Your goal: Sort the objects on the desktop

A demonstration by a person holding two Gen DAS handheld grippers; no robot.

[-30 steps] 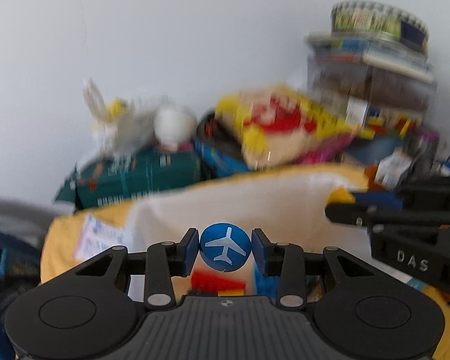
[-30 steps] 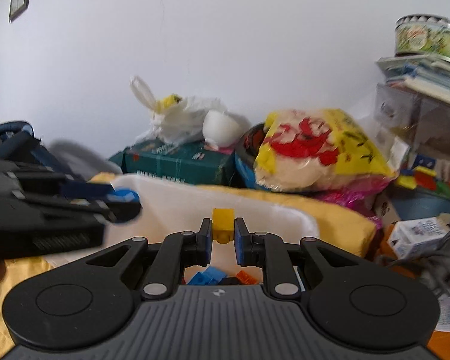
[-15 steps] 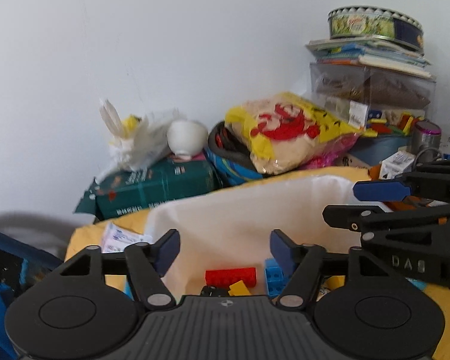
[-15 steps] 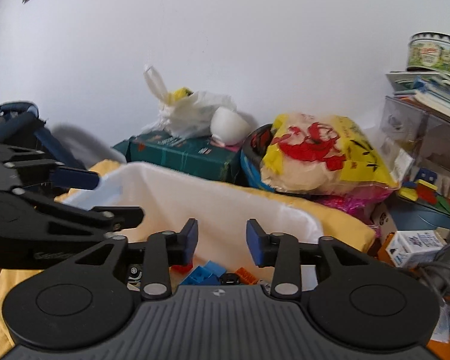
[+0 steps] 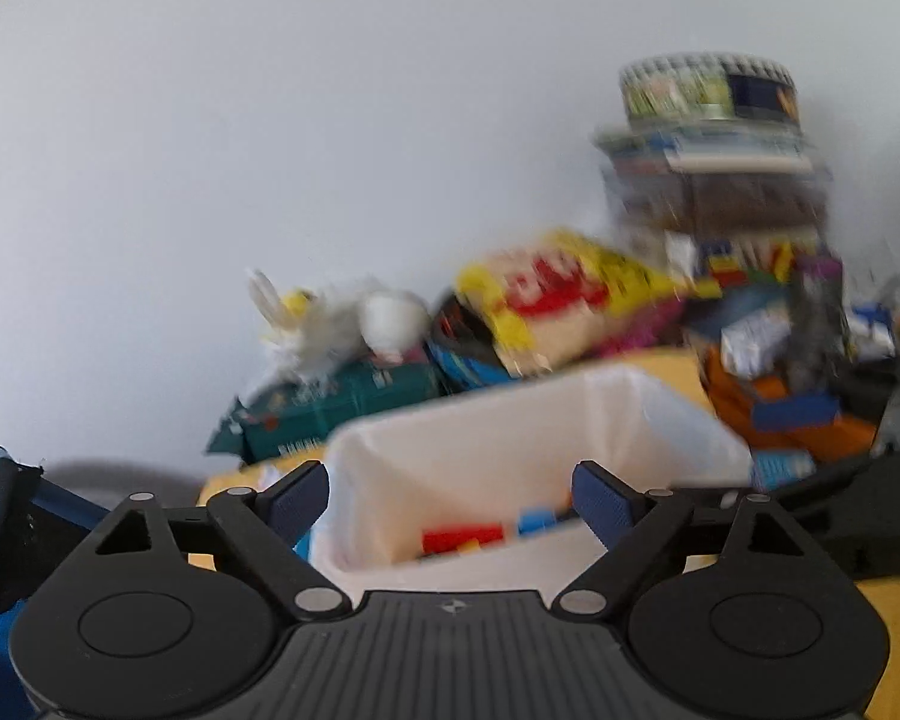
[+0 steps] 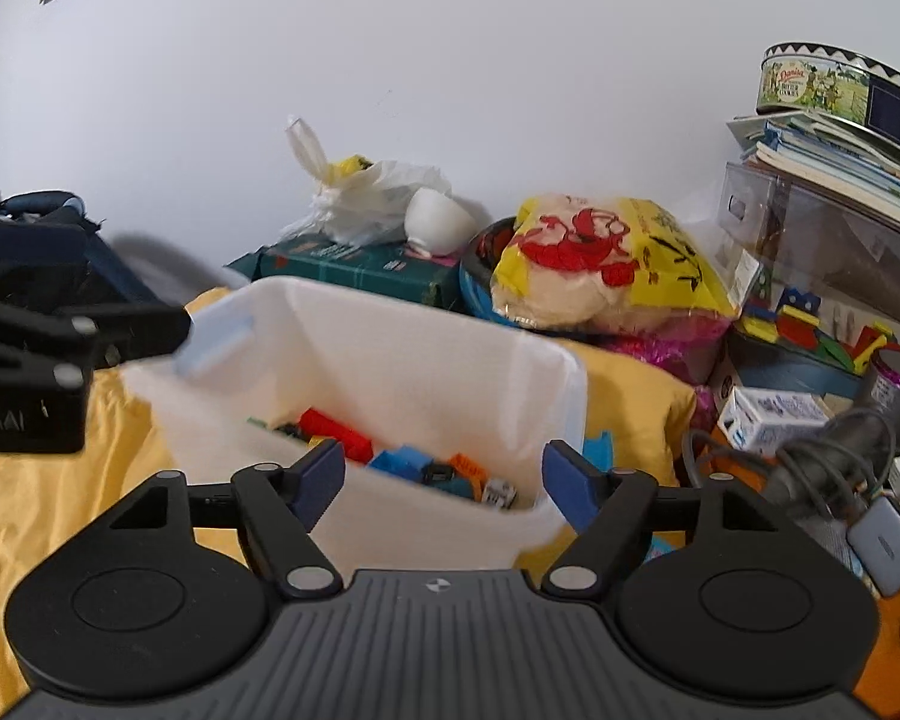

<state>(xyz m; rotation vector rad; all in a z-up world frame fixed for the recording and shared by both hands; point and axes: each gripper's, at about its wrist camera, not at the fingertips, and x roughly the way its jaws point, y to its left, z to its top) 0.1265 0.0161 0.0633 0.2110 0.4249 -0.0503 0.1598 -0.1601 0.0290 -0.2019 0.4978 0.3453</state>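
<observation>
A white plastic bin (image 6: 426,354) stands on a yellow cloth (image 6: 36,492) and holds several toy bricks, among them a red brick (image 6: 336,429) and blue ones. The bin also shows, blurred, in the left wrist view (image 5: 510,438). My left gripper (image 5: 450,495) is open and empty, just in front of the bin. My right gripper (image 6: 441,480) is open and empty, above the bin's near rim. The left gripper's black body shows at the left edge of the right wrist view (image 6: 42,354).
Behind the bin lie a green box (image 6: 354,267), a white plastic bag (image 6: 360,192), a yellow and red snack bag (image 6: 612,264), and a stack of books with a round tin (image 6: 828,84). Cables and a small carton (image 6: 774,414) lie at right.
One second ago my left gripper held a blue airplane disc and my right a yellow brick. Both jaws opened and the pieces are gone from them. Both grippers have since drawn back from the bin.
</observation>
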